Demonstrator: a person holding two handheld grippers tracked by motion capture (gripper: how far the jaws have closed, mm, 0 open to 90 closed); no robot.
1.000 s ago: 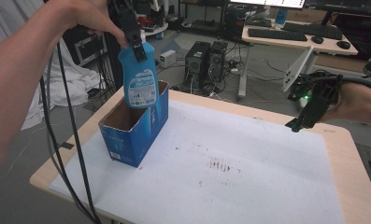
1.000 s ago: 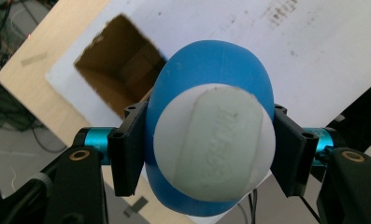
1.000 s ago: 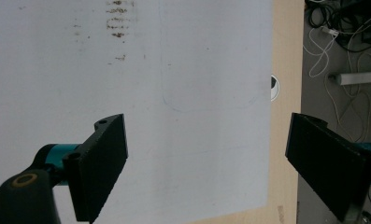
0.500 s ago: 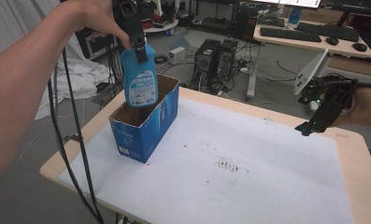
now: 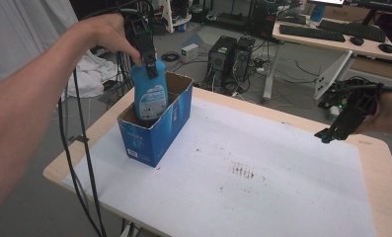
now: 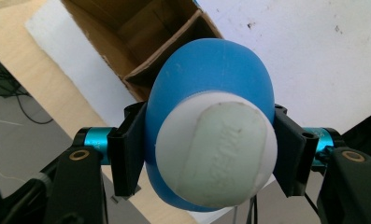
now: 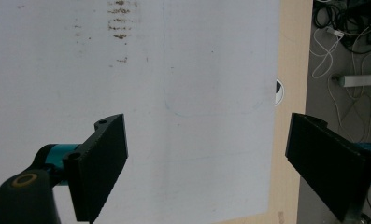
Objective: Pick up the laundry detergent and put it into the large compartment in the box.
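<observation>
My left gripper (image 5: pixel 149 61) has its fingers (image 6: pixel 127 149) pinching the blue bottle (image 5: pixel 149 96) just under its white cap (image 6: pixel 216 149). I hold the bottle upright with its base down inside the open blue box (image 5: pixel 156 131), which stands at the left end of the white mat (image 5: pixel 262 187) on the bench (image 5: pixel 381 153). My right gripper (image 5: pixel 332 133) hovers over the mat's right edge, well apart from the box, fingers (image 7: pixel 101 163) spread wide with nothing between them.
</observation>
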